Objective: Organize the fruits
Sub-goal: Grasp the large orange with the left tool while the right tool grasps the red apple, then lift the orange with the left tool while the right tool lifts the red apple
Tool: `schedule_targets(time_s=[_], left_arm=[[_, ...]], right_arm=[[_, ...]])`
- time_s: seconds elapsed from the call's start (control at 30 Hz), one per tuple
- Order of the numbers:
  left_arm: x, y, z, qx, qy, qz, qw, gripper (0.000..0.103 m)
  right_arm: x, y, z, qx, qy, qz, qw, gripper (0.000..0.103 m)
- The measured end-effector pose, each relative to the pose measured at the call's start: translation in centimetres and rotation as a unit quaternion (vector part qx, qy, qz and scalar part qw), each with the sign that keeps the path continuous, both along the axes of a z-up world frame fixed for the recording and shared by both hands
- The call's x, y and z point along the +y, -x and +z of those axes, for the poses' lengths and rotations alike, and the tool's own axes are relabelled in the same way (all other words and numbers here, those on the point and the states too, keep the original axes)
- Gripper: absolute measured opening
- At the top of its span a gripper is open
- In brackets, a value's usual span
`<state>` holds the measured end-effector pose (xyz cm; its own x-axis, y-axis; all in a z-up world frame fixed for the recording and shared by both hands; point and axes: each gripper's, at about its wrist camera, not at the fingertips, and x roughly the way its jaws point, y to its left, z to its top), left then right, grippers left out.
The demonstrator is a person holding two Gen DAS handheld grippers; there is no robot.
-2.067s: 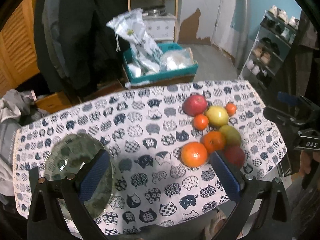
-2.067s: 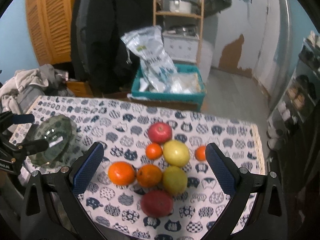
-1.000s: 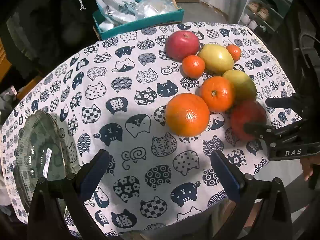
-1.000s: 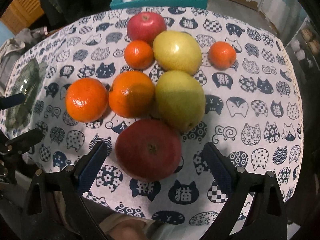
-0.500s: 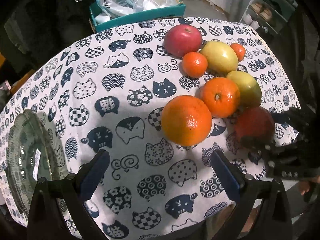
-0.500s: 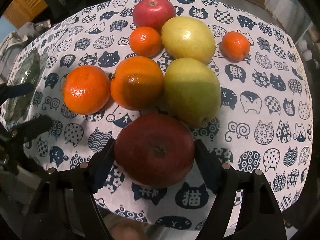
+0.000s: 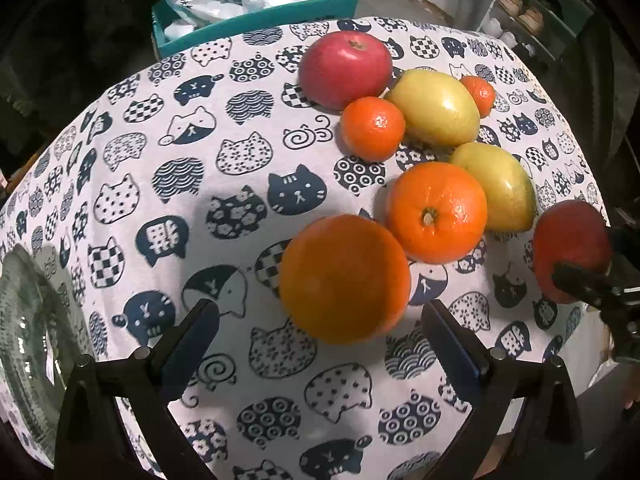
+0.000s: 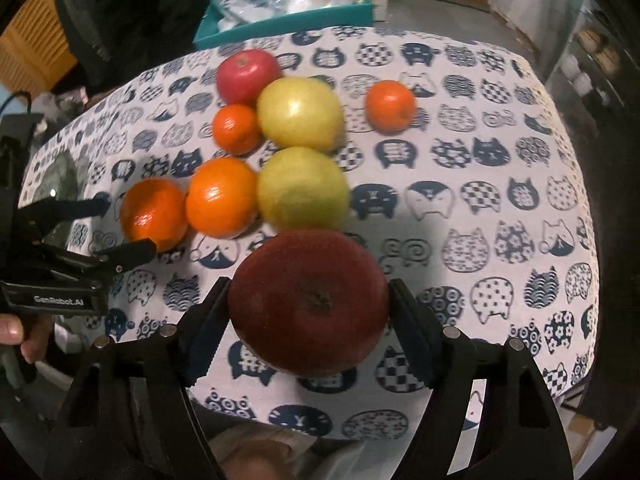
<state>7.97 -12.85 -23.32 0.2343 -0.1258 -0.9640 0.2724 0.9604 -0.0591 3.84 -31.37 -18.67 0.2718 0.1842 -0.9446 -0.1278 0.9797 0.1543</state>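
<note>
Right wrist view alone shows the right gripper [image 8: 308,316] closed on the dark red apple [image 8: 309,300], both pads pressed to its sides at the near edge of the cat-print tablecloth [image 8: 500,184]. Left wrist view alone shows the glass bowl [image 7: 24,364] clearly, at the cloth's left edge. Left gripper [image 7: 320,344] is wide open, holding nothing, the big orange [image 7: 345,278] just ahead between its fingers.
</note>
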Motion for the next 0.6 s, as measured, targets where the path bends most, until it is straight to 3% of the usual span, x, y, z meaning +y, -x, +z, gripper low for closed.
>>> schedule_targets(time_s=[0.13,0.33,0.6], left_arm=[[-0.7,-0.4,-0.7,-0.003,-0.009,-0.008,0.9999,0.102],[-1.1,-0.4,-1.8,0.017,0.016,-0.024,0.9995,0.069],[-1.6,0.5,-1.7,0.0,0.004,-0.033,0.9995,0.067]], right_arm=[[-0.7,-0.2,0.2,-0.006,-0.001,-0.008,1.0,0.077],[-1.0,-0.4,0.5,-0.016,0.004,-0.013,1.0,0.077],[-0.6,-0.7,1.3,-0.035,0.011,-0.006,0.999,0.077]])
